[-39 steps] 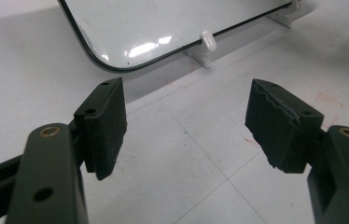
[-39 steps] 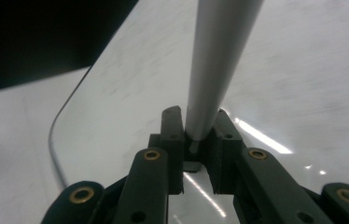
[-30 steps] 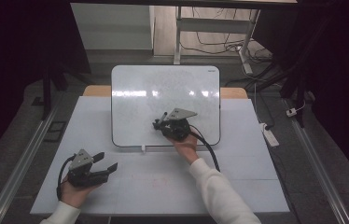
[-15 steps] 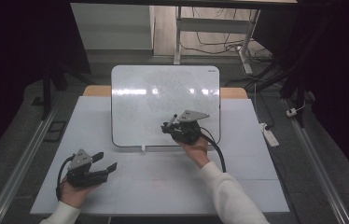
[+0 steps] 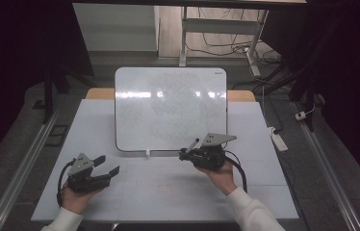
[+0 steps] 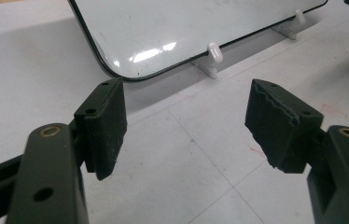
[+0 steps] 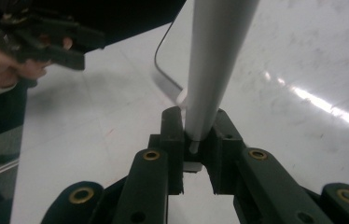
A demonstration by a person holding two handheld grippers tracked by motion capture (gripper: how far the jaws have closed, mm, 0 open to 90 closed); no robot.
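A whiteboard [image 5: 168,108] with faint smudges lies on the white table [image 5: 264,192], its far end raised. My right gripper [image 5: 187,155] is at the board's near right corner, shut on a grey-white marker [image 5: 192,144] that sticks up and to the left. In the right gripper view the marker [image 7: 214,60] rises from between the shut pads of my right gripper [image 7: 195,140], over the whiteboard [image 7: 312,56]. My left gripper [image 5: 107,166] rests at the near left, open. In the left gripper view my left gripper [image 6: 186,126] holds nothing, facing the whiteboard [image 6: 186,28].
Small white clips [image 6: 213,53] hold the board's near edge. A power strip [image 5: 277,139] lies on the floor to the right. Metal rails [image 5: 24,163] run along both sides of the table. Desk legs and cables [image 5: 226,48] stand beyond the far end.
My right gripper with the marker has moved right and toward the person, from over the board to its near right corner. The left gripper has stayed put.
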